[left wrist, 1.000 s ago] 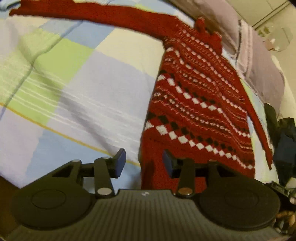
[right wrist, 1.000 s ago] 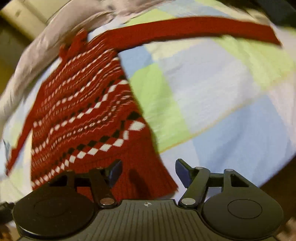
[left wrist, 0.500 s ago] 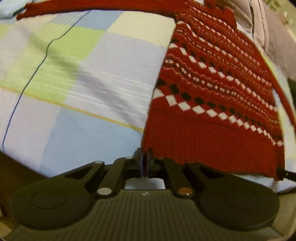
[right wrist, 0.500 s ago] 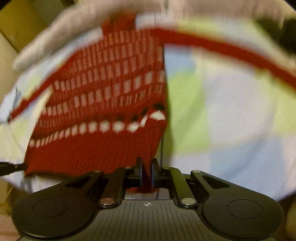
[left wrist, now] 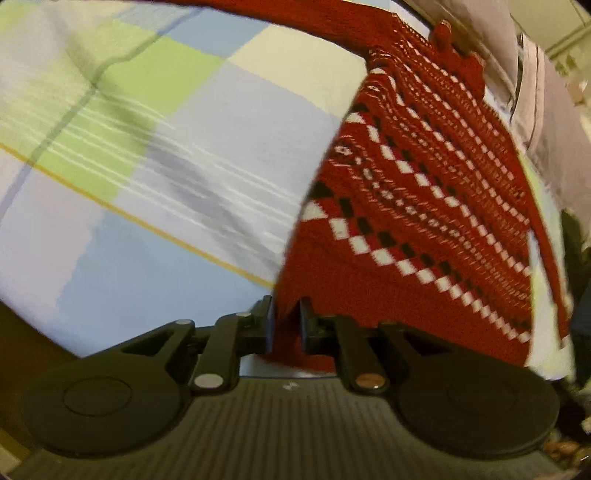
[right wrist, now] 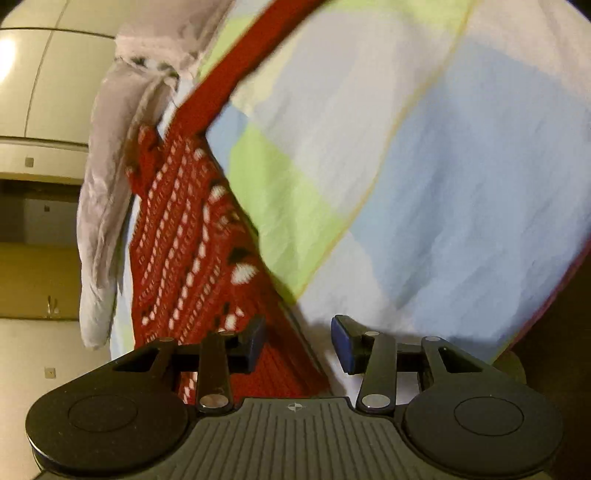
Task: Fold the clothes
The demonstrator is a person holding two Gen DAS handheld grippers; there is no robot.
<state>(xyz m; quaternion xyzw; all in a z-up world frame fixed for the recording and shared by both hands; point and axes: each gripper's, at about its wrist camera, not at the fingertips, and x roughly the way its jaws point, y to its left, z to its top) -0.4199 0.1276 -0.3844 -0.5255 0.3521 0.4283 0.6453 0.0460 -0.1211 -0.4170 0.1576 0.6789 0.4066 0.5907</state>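
A red knitted sweater with white and black diamond bands lies flat on a checked bed sheet. One sleeve stretches out to the left along the top. My left gripper is shut on the sweater's lower left hem corner, with red fabric pinched between its fingers. In the right wrist view, which is strongly tilted, the sweater runs up the left side and its other sleeve runs toward the top. My right gripper is open over the hem edge and holds nothing.
A grey pillow or bundled bedding lies beyond the sweater's collar, also seen as grey bedding. The blue, green and cream sheet spreads wide beside the sweater. The bed's near edge drops to dark floor at the frame corners. Pale cabinets stand behind.
Half a second ago both grippers were shut on the hem. The right gripper has now opened, let go of the sweater and rolled sideways. The left still pinches the hem.
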